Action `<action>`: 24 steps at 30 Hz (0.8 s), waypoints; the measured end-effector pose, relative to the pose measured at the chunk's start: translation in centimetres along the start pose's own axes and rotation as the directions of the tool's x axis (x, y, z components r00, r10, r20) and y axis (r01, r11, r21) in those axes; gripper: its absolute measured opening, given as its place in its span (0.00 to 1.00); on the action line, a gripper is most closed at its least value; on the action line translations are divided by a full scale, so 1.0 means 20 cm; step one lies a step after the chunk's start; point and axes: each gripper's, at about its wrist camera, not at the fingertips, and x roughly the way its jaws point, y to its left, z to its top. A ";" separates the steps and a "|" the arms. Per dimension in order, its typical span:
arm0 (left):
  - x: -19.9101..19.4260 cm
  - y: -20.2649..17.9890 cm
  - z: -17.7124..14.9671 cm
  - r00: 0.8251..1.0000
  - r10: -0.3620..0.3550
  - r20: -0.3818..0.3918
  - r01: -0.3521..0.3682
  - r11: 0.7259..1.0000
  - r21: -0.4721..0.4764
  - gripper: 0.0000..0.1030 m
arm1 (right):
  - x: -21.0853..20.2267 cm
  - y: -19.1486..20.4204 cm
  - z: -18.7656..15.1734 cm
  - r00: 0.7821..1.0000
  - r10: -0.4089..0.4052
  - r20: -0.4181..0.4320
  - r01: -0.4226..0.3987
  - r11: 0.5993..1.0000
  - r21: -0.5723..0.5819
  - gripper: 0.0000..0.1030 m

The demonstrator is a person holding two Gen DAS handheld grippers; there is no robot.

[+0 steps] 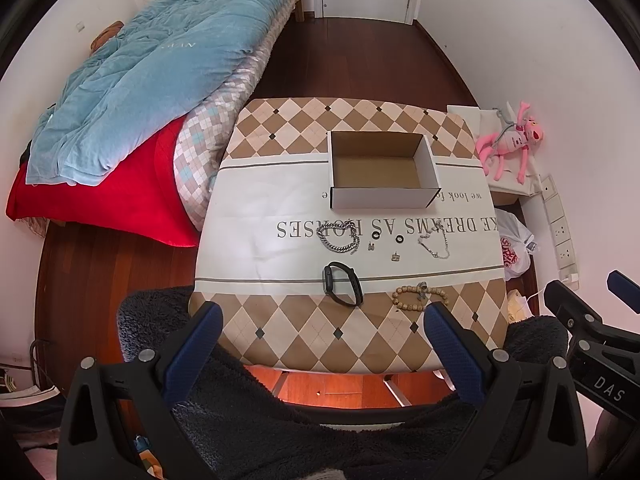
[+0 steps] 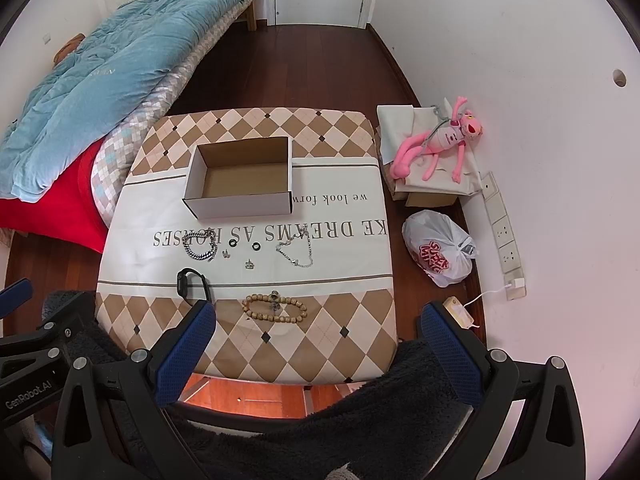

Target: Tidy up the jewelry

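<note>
An open white cardboard box [image 1: 382, 170] [image 2: 242, 178] stands empty at the far middle of the table. In front of it lie a thick silver chain [image 1: 338, 236] [image 2: 200, 246], two black rings [image 1: 375, 235] [image 2: 232, 243], two small charms [image 1: 395, 257] [image 2: 250, 265] and a thin silver chain [image 1: 434, 242] [image 2: 296, 250]. Nearer lie a black watch [image 1: 342, 288] [image 2: 193, 285] and a wooden bead bracelet [image 1: 420, 298] [image 2: 275, 308]. My left gripper [image 1: 322, 336] and right gripper [image 2: 316, 336] are open and empty, held above the table's near edge.
The table wears a checked cloth [image 1: 304, 332] [image 2: 304, 344]. A bed with a blue quilt [image 1: 160, 68] [image 2: 92, 88] stands to the left. A pink plush toy [image 2: 440, 140], a white plastic bag [image 2: 440, 248] and wall sockets [image 2: 504, 232] are to the right. A dark fleece sleeve [image 1: 248, 420] lies below.
</note>
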 end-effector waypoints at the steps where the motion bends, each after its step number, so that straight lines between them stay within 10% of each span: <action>1: 0.00 0.00 0.00 1.000 0.000 0.001 0.000 1.000 0.000 0.99 | 0.00 0.00 -0.01 1.000 0.000 0.001 0.000 1.000 -0.001 1.00; 24: -0.04 -0.01 0.02 1.000 -0.015 0.020 0.015 1.000 0.001 0.99 | -0.06 0.00 0.03 1.000 -0.002 0.012 0.002 1.000 -0.002 1.00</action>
